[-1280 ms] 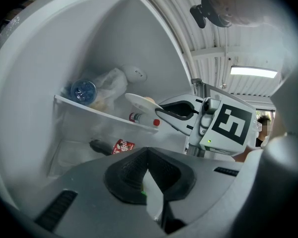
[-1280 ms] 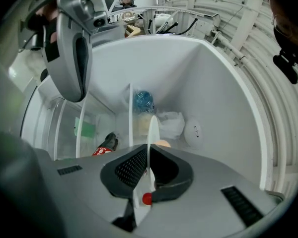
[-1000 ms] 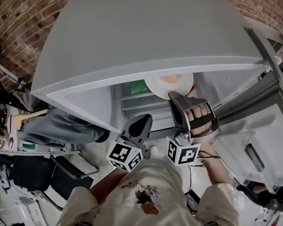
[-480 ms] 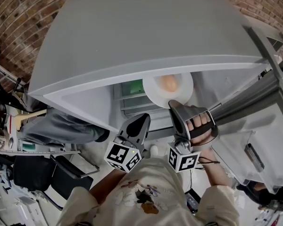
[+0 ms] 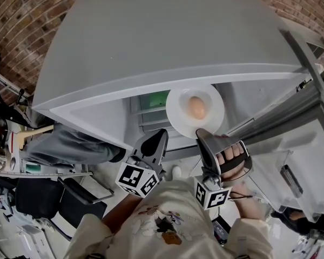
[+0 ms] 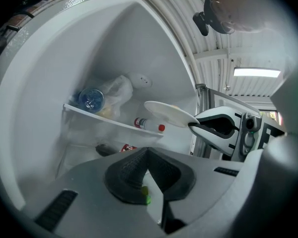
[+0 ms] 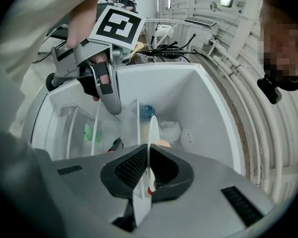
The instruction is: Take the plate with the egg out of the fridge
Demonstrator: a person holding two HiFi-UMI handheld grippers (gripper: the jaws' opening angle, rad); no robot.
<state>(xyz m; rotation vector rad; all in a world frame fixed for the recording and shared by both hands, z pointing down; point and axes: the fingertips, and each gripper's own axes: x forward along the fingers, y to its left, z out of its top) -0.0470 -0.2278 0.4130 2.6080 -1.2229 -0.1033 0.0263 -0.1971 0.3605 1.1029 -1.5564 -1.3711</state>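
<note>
Right hand-held gripper clamped on plate rim. Plate level, face up, at fridge opening. Egg centred, long axis pointing into fridge. Left hand-held gripper closed, empty.

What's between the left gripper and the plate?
Nothing; the left gripper view shows bare space from the left gripper to the plate, held by the right gripper.

Left gripper and right gripper, as I see them: grey shells, black ribbed pads, a black-and-white marker cube at each six o'clock end. Cream sleeves, printed shirt.
</note>
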